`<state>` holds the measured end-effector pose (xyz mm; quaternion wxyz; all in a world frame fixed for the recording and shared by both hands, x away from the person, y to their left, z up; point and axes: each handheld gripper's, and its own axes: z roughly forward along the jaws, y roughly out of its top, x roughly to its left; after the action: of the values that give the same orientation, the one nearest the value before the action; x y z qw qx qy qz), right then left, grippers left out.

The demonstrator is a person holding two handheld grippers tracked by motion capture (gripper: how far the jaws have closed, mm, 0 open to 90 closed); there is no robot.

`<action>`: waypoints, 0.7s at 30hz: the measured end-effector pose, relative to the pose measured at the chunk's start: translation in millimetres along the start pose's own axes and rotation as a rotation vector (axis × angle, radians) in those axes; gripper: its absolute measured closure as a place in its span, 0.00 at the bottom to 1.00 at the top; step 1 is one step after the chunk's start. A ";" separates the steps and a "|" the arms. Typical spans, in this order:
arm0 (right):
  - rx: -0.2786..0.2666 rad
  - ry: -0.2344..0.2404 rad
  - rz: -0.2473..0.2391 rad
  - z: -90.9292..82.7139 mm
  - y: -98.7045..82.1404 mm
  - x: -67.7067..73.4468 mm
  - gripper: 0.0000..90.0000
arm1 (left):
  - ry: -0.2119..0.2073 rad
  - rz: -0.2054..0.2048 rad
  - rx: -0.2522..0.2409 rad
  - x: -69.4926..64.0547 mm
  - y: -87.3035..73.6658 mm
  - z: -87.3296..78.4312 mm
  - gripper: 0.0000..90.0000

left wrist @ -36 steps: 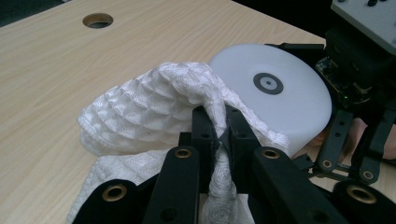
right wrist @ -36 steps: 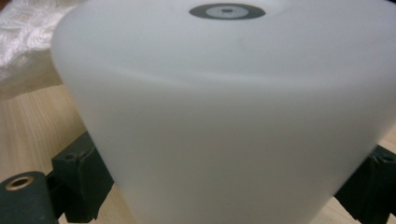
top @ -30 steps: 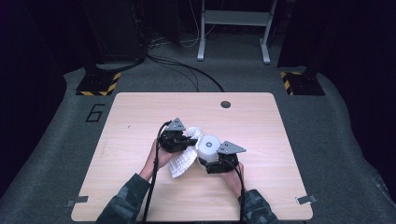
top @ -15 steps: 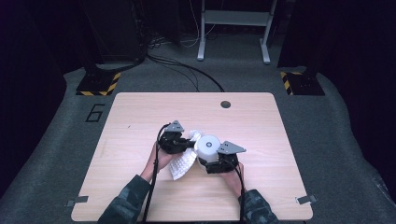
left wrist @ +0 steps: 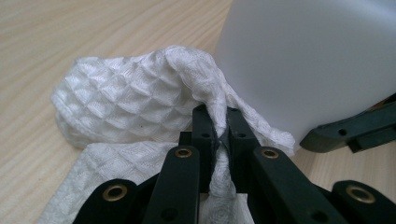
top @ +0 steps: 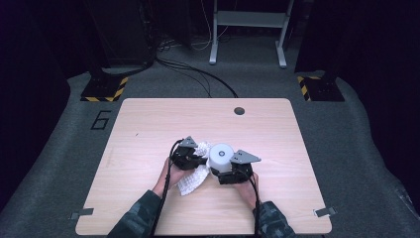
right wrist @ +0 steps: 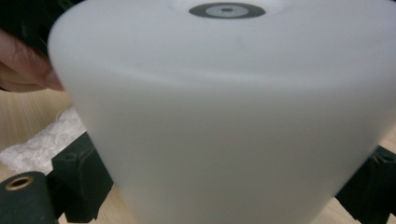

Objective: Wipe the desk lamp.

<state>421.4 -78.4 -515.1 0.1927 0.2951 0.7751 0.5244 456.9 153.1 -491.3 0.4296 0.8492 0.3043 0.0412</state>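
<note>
A white, cup-like container (top: 221, 154) stands near the middle of the wooden table (top: 148, 124) with a grey disc (right wrist: 227, 10) on its top. My right gripper (top: 221, 167) is shut on the container (right wrist: 224, 116), one black jaw on each side of it. My left gripper (top: 202, 158) is shut on a white waffle-weave cloth (top: 192, 179). In the left gripper view the jaws (left wrist: 217, 135) pinch a fold of the cloth (left wrist: 121, 98) right against the container's side (left wrist: 317, 60). The rest of the cloth trails on the table towards the person.
A round cable hole (top: 239, 110) sits at the table's far edge. Beyond the table are cables and yellow-black striped stand feet (top: 104, 91) on the grey floor. A person's fingers (right wrist: 23, 65) show at the left of the right gripper view.
My left gripper has sunk with the cloth along the container's side, coming slightly closer to the person. The right gripper and the container have stayed put.
</note>
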 end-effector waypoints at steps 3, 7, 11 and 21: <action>0.000 0.000 0.001 0.0 0.0 0.0 0.09 | 0.000 -0.002 0.025 0.1 -4.1 4.3 0.94; 0.001 0.000 0.000 0.1 -0.1 0.0 0.09 | 0.019 -0.004 0.031 -1.5 -9.1 9.6 0.94; 0.001 -0.001 0.001 0.1 -0.1 0.0 0.09 | 0.028 0.000 0.034 -2.0 -12.4 12.3 0.94; 0.001 -0.001 0.002 0.0 -0.2 -0.1 0.09 | 0.048 0.013 0.057 -5.0 -15.9 16.3 0.94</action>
<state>421.4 -78.4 -515.2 0.1923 0.2961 0.7751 0.5240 450.6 145.9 -512.6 0.3977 0.8617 0.3101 0.0556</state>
